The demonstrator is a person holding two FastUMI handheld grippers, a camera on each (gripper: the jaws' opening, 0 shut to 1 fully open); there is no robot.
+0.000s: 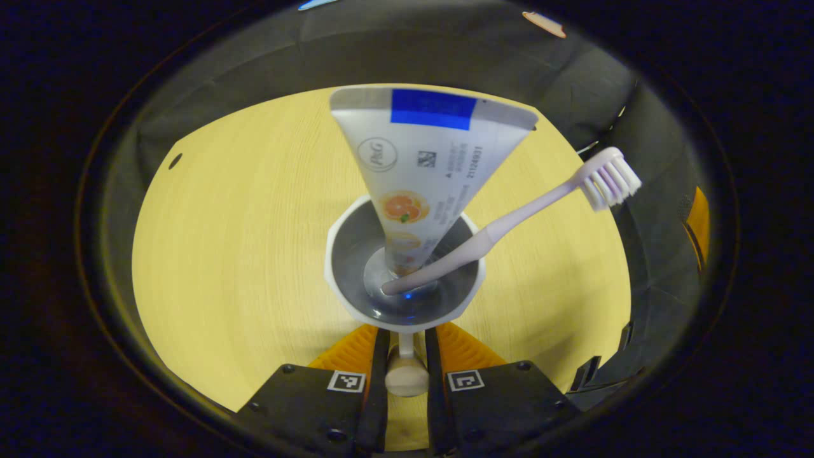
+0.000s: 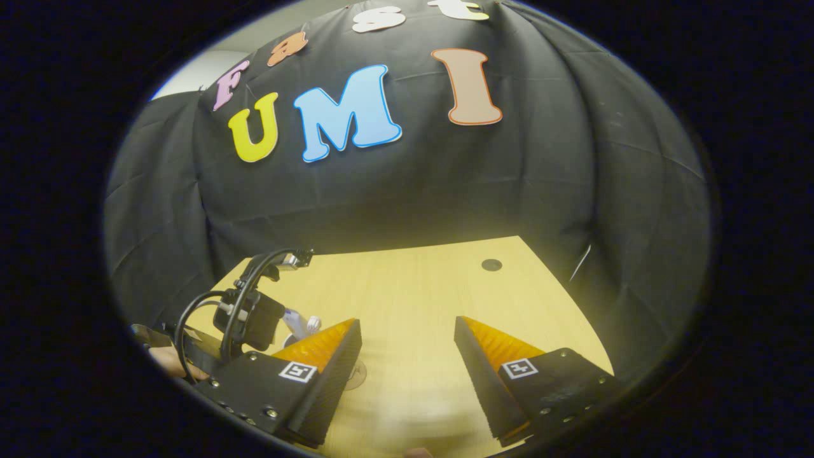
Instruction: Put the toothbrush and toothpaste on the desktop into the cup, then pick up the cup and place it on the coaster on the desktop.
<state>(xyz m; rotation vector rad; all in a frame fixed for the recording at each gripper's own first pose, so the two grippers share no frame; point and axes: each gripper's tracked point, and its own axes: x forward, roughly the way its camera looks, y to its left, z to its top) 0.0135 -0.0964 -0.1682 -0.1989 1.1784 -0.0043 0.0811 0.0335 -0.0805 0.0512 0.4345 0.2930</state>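
In the left gripper view, the left hand-held gripper (image 1: 406, 346) is closed narrowly on the handle of the cup (image 1: 404, 267), one finger pressing each side of the thin handle and its rounded knob end. The cup is white with a grey inside and is seen from above, over the pale wooden worktop (image 1: 241, 254). The toothpaste tube (image 1: 423, 172) stands in the cup cap-down, its flat crimped end with a blue band uppermost. The toothbrush (image 1: 509, 226) also sits in the cup, its handle end at the bottom and its stem leaning over the rim to the right, with the white bristled head well outside the cup. Whether the cup rests on the worktop or is lifted off it cannot be told from this view.

In the right gripper view, the right hand-held gripper (image 2: 407, 356) is spread wide with nothing between its fingers, only bare worktop (image 2: 413, 286) below. At the lower left of that view the left hand-held gripper (image 2: 248, 318) shows with its black cables, and a bit of a hand (image 2: 166, 357) beneath it. A small dark round mark (image 2: 491, 264) lies near the far edge of the worktop.
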